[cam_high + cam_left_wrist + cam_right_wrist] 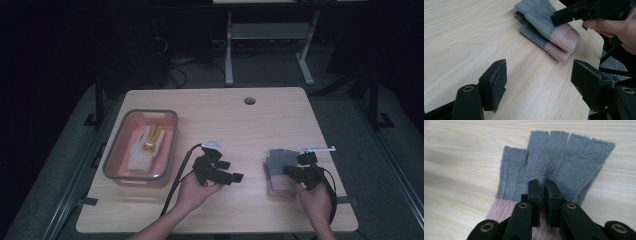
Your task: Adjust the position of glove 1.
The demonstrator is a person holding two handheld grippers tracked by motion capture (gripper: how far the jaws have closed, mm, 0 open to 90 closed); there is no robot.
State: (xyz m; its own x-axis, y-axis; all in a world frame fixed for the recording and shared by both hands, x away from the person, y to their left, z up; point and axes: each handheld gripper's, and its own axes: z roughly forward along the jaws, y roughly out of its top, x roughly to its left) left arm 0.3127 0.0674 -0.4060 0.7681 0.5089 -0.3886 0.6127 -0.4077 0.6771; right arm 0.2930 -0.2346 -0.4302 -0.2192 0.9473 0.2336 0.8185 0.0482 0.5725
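The right gripper [542, 195] is pinching the knit of the top fingerless glove [559, 162], jaws nearly closed on a fold of grey wool. The grey-and-pink pair is lying stacked at the worktop's [225, 115] right side, not yet lifted. The left gripper [539, 82] is waiting wide apart nearby, while the pink basin [114, 150] is already holding another item.

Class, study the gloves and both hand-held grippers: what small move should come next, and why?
Probably lift the right hand-held gripper a little: its jaws look pinched on the top grey-and-pink glove of the stacked pair, while the left hand-held gripper waits open nearby.
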